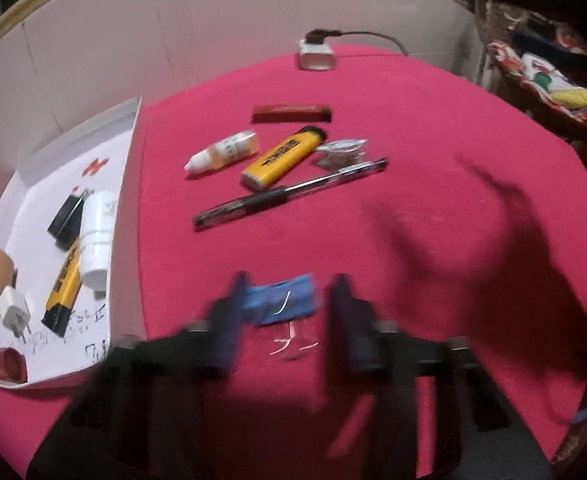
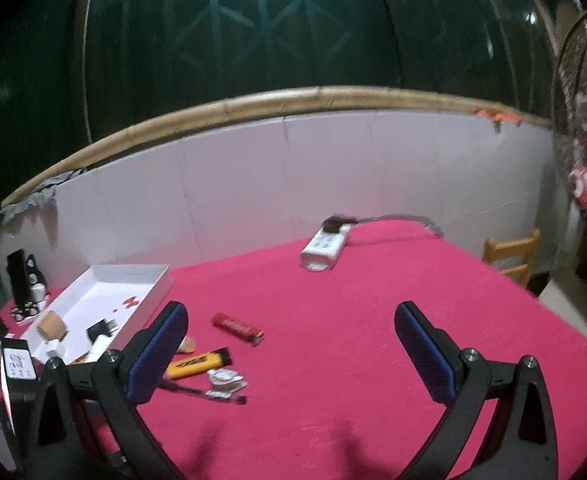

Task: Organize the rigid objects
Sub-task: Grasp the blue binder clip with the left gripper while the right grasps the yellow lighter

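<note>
We see the left gripper smeared by motion blur, so we cannot tell whether its pads touch the blue item between them.

Left wrist cam: tilted steeply down, close over pink-red tablecloth, white cardboard tray at left. Right wrist cam: shallower angle, further back, facing white back wall. Both catch yellow-and-black lighter, black pen, white power strip.
</note>
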Demonstrator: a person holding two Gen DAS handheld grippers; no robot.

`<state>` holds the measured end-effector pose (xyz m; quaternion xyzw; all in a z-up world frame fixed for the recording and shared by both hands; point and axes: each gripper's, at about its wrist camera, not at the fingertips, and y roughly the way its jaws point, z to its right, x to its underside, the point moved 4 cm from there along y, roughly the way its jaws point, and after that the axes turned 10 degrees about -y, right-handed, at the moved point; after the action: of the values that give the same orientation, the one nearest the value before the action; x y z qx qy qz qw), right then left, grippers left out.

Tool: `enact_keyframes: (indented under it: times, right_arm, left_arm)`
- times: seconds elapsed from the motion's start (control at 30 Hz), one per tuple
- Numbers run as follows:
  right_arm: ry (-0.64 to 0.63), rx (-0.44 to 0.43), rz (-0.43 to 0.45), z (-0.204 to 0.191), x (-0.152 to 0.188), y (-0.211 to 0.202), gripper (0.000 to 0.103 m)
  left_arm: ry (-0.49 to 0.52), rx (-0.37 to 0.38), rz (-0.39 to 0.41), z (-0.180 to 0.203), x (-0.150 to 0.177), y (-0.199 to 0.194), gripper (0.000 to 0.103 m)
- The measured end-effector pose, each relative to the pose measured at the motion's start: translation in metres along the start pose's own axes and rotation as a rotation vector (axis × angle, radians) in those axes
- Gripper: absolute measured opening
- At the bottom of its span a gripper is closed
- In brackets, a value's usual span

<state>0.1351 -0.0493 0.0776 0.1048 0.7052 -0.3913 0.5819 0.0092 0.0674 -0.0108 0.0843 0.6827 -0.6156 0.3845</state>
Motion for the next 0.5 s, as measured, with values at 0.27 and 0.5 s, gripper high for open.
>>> enact_keyframes:
  times: [0.27,0.5]
  right_arm:
    - [-0.126,-0.171,-0.209,-0.023,0.008,0.064,0.103]
    - [-0.343,-0.209,-0.328,-0.093,0.033,0.111,0.103]
  left_arm:
    - [-0.041,0.063,0.012,-0.003,0.011,-0.013,0.033]
    - [-0.073,0.081,0.069,-0.010,0.012,-0.039,0.033]
